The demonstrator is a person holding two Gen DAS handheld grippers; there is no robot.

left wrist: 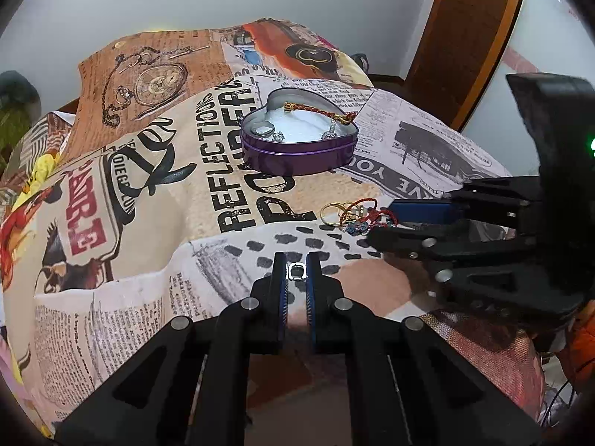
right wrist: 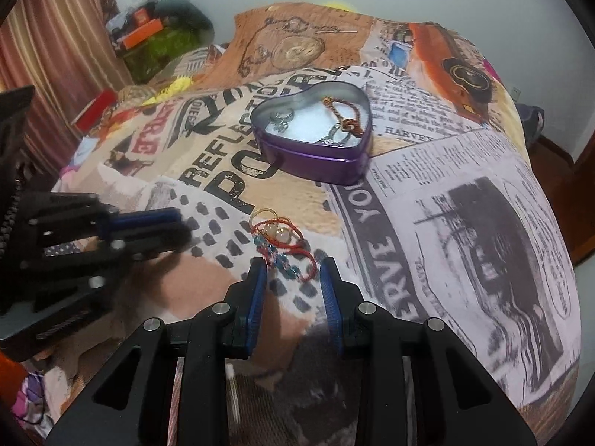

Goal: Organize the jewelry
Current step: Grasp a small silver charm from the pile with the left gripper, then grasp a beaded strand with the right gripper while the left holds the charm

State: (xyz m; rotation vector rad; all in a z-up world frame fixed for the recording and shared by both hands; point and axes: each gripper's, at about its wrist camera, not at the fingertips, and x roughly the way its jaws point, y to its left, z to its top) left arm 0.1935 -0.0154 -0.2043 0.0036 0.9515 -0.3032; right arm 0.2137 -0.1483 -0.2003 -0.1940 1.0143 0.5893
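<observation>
My left gripper [left wrist: 296, 260] is shut on a small silver ring [left wrist: 296, 272], held just above the printed bedspread. A purple heart-shaped tin [left wrist: 297, 148] lies further back and holds a red-and-gold braided bracelet [left wrist: 319, 110] and a few silver rings. To the right lies a jewelry pile [left wrist: 351, 217] of gold rings, a red cord bracelet and blue beads. My right gripper [right wrist: 293, 265] is open, its tips on either side of the near edge of that jewelry pile [right wrist: 284, 247], pads not pressing. In the right wrist view the left gripper [right wrist: 184, 228] is at the left.
A newspaper-print bedspread [right wrist: 465, 223] covers the whole bumpy work surface. A wooden door frame [left wrist: 465, 37] stands at the back right. Boxes and clutter [right wrist: 148, 37] sit by a curtain at the far left. The tin [right wrist: 316, 141] is behind the pile.
</observation>
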